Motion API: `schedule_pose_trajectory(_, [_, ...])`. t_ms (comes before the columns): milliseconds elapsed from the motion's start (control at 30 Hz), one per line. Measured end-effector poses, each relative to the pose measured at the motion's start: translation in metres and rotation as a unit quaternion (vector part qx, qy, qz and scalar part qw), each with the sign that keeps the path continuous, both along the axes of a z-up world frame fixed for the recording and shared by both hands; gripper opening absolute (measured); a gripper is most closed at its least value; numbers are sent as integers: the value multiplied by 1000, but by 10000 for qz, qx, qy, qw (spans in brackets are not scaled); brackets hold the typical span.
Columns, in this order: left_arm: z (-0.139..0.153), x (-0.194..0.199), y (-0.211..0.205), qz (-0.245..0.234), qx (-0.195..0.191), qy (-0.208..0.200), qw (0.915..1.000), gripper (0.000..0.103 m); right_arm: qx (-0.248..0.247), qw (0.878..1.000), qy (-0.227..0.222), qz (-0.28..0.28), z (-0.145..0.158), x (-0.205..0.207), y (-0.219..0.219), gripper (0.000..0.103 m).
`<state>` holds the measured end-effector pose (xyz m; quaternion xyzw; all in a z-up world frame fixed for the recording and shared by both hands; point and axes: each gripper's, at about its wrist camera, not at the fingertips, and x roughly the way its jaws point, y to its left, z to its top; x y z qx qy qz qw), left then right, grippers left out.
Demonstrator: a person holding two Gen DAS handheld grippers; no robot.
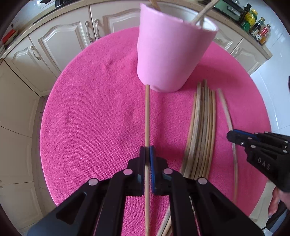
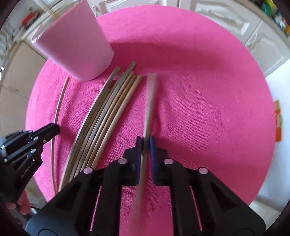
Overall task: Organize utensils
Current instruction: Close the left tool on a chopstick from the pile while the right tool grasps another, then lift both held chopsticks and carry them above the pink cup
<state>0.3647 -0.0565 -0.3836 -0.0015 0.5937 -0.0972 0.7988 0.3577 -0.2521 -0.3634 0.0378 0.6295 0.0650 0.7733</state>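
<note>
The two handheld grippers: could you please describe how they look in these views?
Both the left gripper and the right gripper are matte black plastic with angular linkage arms, round silver pivot pins and blue-edged jaws. White lettering marks their sides. Both are held by hands in black gloves.

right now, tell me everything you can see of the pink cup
The pink cup is a plain, matte, pale pink tapered container, wider at the rim than the base. It stands upright on the darker pink cloth covering the round table, just beyond the far ends of the bundle of chopsticks. At least two wooden sticks already poke out of its open top. Neither set of tongs touches it.
</note>
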Motion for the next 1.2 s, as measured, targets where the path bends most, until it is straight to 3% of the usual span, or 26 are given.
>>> schedule_pose_trajectory(200, [22, -8, 11, 127, -321, -396, 9986, 5, 565, 9979, -195, -253, 8, -1, -20, 7])
schedule_pose_trajectory(333, [41, -16, 18, 151, -519, -717, 9960, 5, 1040, 9912, -704, -414, 29, -3, -39, 7])
schedule_pose_trajectory(500, [66, -25, 17, 133, -900, -1172, 9889, 5, 1628, 9739, -1473, -576, 67, -9, -50, 7])
schedule_pose_trajectory(700, [112, -29, 15, 111, -1223, -1971, 9727, 5, 2085, 9477, -2363, -501, 119, -8, -30, 7])
schedule_pose_trajectory(900, [156, -6, 22, 447, -1534, -2782, 9471, 5, 2189, 9182, -3294, -230, 165, 6, -16, 7])
schedule_pose_trajectory(1200, [192, 40, 19, 858, -1722, -3637, 9114, 5, 2211, 8832, -4130, -235, 188, 35, 0, 7])
